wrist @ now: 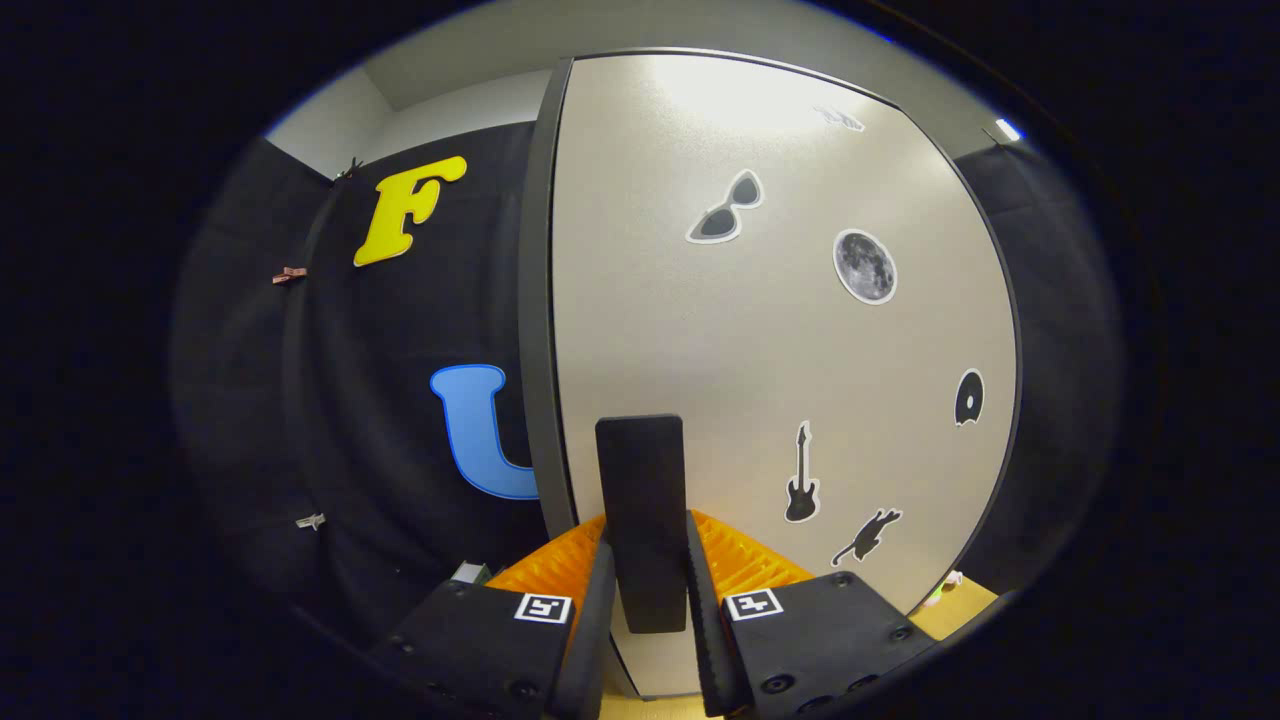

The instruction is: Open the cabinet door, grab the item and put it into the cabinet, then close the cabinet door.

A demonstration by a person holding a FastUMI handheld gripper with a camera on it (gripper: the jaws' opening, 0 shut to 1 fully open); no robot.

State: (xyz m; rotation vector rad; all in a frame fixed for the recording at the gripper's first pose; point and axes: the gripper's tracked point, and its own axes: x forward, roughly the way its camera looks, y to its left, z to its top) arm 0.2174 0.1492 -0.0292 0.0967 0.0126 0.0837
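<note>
Cabinet door point(760, 350) stands right ahead, pale, stickered, with a dark upright handle point(640, 520) on it near its left edge. Handle's long axis is vertical; it sits between the fingers of the tool point(647, 600), which look pressed on both its sides. Door looks closed or nearly so; the pull comes toward the near side. Desk point(965, 605) shows low right.

Black cloth wall point(330, 400) (white ceiling point(470, 55))
</note>
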